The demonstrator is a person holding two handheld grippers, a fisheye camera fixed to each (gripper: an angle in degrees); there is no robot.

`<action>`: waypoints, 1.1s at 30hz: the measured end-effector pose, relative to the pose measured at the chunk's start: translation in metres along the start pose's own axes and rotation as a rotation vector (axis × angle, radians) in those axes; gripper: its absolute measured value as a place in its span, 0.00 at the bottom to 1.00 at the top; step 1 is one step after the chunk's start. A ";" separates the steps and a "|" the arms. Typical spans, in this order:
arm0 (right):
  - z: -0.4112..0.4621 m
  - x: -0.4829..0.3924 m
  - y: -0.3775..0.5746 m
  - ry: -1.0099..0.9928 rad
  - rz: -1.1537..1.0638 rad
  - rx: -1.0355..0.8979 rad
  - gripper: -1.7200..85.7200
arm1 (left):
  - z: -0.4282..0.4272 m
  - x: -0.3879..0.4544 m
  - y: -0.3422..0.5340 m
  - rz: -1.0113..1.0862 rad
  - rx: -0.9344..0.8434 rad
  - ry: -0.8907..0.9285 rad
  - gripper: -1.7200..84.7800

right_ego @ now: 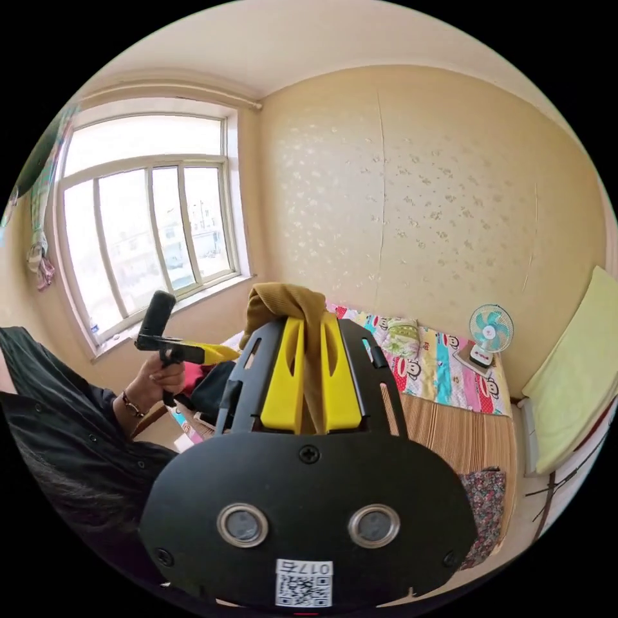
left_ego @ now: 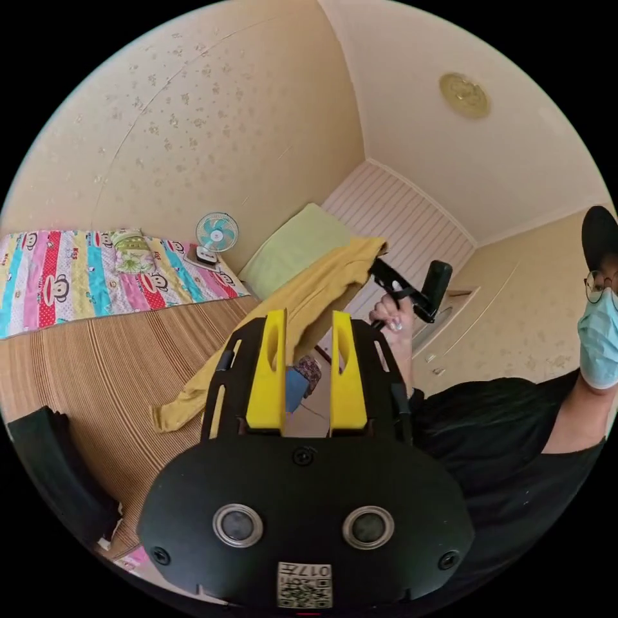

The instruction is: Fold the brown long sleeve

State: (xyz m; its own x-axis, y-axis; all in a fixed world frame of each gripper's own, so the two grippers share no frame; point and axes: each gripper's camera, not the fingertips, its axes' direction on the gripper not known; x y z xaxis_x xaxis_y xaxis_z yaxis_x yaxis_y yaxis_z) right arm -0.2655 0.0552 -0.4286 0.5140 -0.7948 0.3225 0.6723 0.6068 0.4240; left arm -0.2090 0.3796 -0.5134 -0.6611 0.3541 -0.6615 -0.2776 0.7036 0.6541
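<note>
The brown long sleeve (left_ego: 322, 290) is a mustard-brown garment that hangs from my right gripper (left_ego: 380, 270), raised in a person's hand. Its lower end trails onto the striped woven mat (left_ego: 96, 367). In the right gripper view my right gripper (right_ego: 313, 322) is shut on a bunched fold of the garment (right_ego: 286, 306), which pokes out above the yellow jaws. My left gripper (left_ego: 309, 318) is open, its jaws apart with nothing between them, a short way in front of the hanging cloth. The left gripper (right_ego: 219, 353) is also held up by a hand near the window.
A colourful cartoon blanket (left_ego: 77, 277), a small fan (left_ego: 217, 235) and a green cushion (left_ego: 296, 248) lie along the wall. Dark cloth (left_ego: 58, 463) sits at the mat's near edge. A person in black (left_ego: 508, 444) stands close by. A window (right_ego: 141, 219) is behind.
</note>
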 end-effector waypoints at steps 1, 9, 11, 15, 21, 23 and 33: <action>-0.012 -0.002 -0.018 0.001 -0.024 0.031 0.06 | -0.001 0.001 0.010 0.011 -0.032 -0.039 0.15; -0.067 0.012 -0.090 -0.065 -0.057 0.147 0.05 | 0.049 0.046 0.044 0.191 -0.027 -0.393 0.18; -0.080 0.030 -0.093 -0.073 0.004 0.166 0.06 | 0.064 0.054 0.046 0.250 -0.010 -0.450 0.11; -0.102 0.087 -0.076 -0.027 0.075 0.125 0.07 | 0.041 0.063 0.048 0.200 0.153 -0.358 0.03; -0.071 0.203 0.031 0.067 0.301 -0.132 0.07 | -0.043 0.060 0.045 0.099 0.470 -0.173 0.02; -0.037 0.234 0.091 -0.043 0.425 -0.214 0.06 | -0.042 0.062 0.041 0.088 0.438 -0.235 0.02; -0.004 0.258 0.291 -0.348 0.618 -0.115 0.04 | -0.035 0.129 0.055 0.183 0.351 -0.181 0.01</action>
State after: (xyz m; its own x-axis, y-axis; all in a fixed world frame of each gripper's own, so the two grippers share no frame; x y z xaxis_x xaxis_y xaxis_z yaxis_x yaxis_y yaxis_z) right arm 0.0655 0.0266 -0.2255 0.6321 -0.2481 0.7341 0.3745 0.9272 -0.0091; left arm -0.3345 0.4422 -0.5501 -0.5363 0.5727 -0.6200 0.1074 0.7749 0.6229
